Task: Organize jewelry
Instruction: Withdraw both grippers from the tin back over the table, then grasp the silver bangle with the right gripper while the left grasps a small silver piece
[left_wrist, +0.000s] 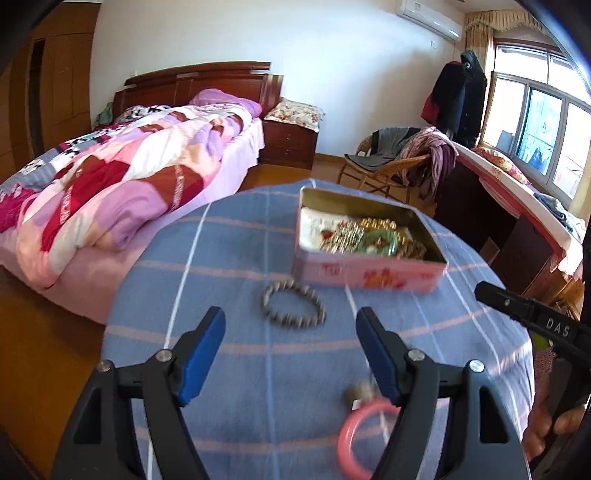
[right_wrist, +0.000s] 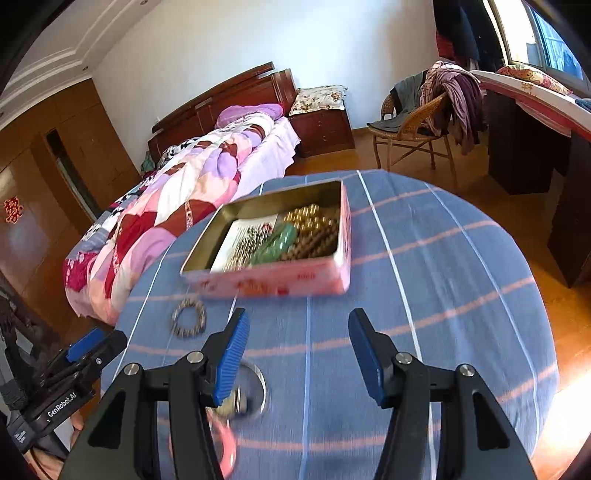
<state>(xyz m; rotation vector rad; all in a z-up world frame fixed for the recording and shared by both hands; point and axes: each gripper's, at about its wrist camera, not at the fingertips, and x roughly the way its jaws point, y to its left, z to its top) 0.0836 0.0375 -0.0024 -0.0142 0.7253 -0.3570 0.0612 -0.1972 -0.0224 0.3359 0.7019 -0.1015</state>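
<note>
Both cams sit just behind their own fingers, tilted down over the blue striped tablecloth (left_wrist: 258, 369), pretty close to it. The left wrist view has the left gripper (left_wrist: 291, 325) at the bottom, with the pink tin (left_wrist: 369, 275) ahead and a bit right; the right gripper (left_wrist: 532, 317) pokes in from its right edge. The right wrist view, behind the right gripper (right_wrist: 299, 328), has the tin ahead, slightly left, and the left gripper at its lower left. Both share the tin, beaded bracelet (left_wrist: 293, 304), bed (left_wrist: 129, 177) and wicker chair (left_wrist: 384, 166).

place: home bedroom | evidence: quilted bed (left_wrist: 122, 177) (unmade), nightstand (left_wrist: 290, 138), wicker chair (right_wrist: 410, 136)
</note>
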